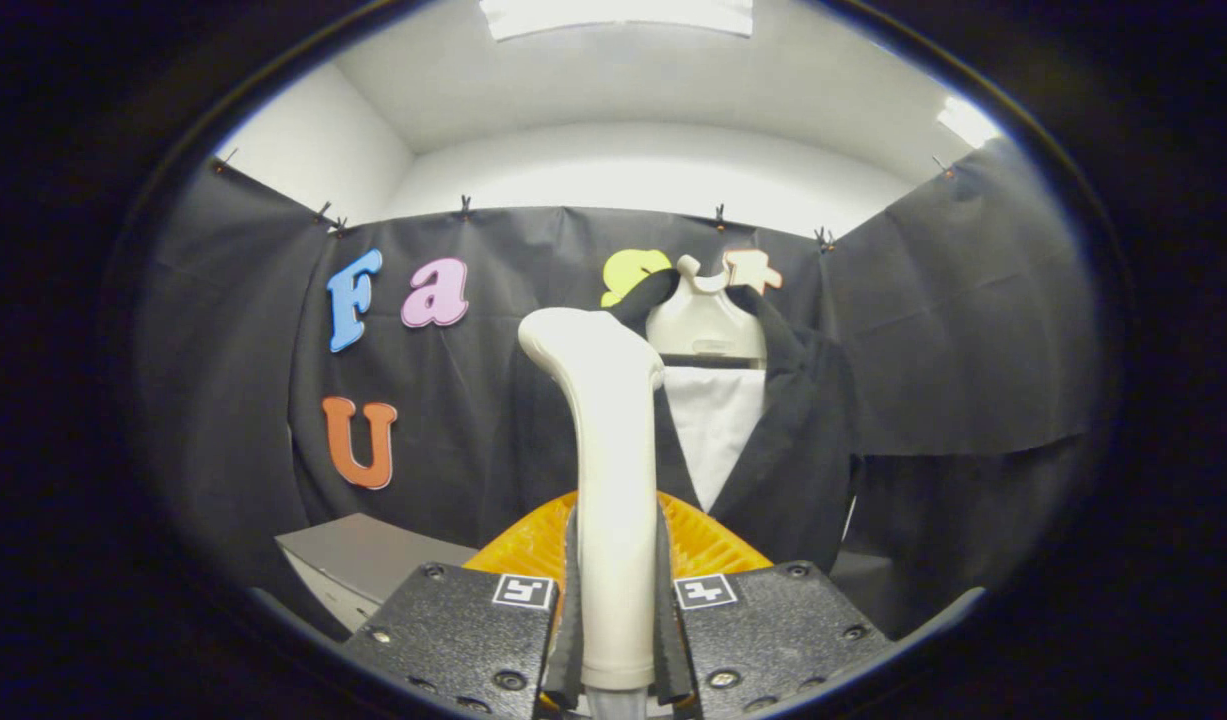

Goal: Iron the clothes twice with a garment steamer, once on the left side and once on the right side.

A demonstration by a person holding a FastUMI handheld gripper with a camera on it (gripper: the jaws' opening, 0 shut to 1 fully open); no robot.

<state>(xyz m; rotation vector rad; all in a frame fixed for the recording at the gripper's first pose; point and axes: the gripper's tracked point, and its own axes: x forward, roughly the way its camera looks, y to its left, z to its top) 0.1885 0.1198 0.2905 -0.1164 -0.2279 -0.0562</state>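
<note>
Background of the booth: a black cloth wall [493,400] hung from small dark clips [465,205] along its upper edge; behind it a plain white room wall [653,175]; overhead, bright ceiling light panels [613,15]; below, a grey flat-topped box [363,555].

Lighting: overhead, from 2 ceiling panels [618,15] – both blown out to plain white. The ceiling [663,100] and upper wall glow evenly; the black cloth [473,400] below soaks up light and reads dim, its folds faint.

Glare: soft sheen along the pale steamer [613,480], gripped on both sides by the gripper [615,640]; its head is nearly overexposed.

Shadow: mild, diffuse; the dark garment [793,440] merges with the cloth behind it, edges hard to separate. The white hanger [708,325] stands out sharply.

Distortion: strong fisheye – cloth top bows upward, side walls curve inward. Bluish fringing and darkening toward the rim.

Focus: centre fairly crisp; slight softness overall, finger surfaces nearest the lens a little blurred.
</note>
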